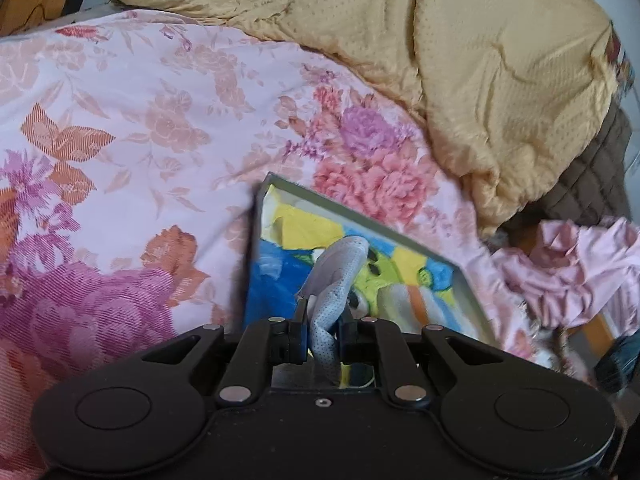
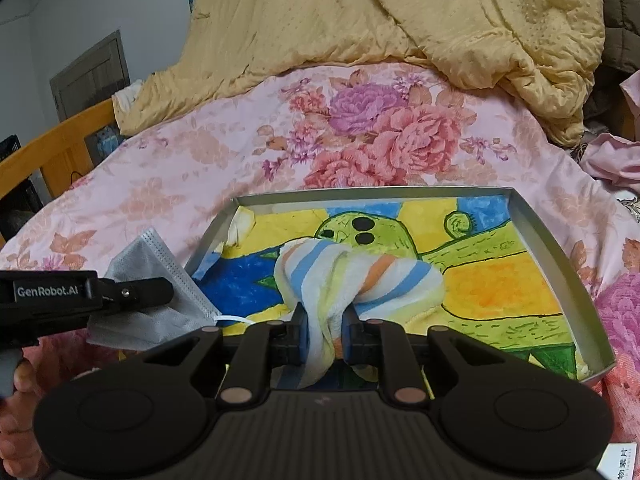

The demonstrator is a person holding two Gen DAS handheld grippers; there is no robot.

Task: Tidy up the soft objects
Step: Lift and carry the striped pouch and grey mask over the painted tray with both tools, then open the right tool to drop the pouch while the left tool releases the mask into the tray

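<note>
Grey pleated fabric, a disposable face mask (image 1: 334,280), is pinched between the pads of my left gripper (image 1: 324,332) in the left wrist view. I hold it by one end so the rest hangs forward of the fingers, over the near edge of the shallow grey metal tray (image 1: 372,210) with a painted yellow, blue and green picture lining its floor. The tray lies straight ahead of this tool on the pink floral bedspread (image 1: 140,120); a crumpled yellow quilt (image 1: 480,60) sits beyond it.

Right wrist view: my right gripper (image 2: 326,336) is clamped on a rolled towel striped in white, blue, orange and pale yellow (image 2: 352,276). The bulk of the towel rests on the tray floor directly ahead of the fingers, inside the rim (image 2: 536,224). I judge the grip is kept only until the roll settles. To the left of this tool, the left gripper (image 2: 176,292) holds the mask just outside the tray's left wall, presumably waiting its turn to be placed.
</note>
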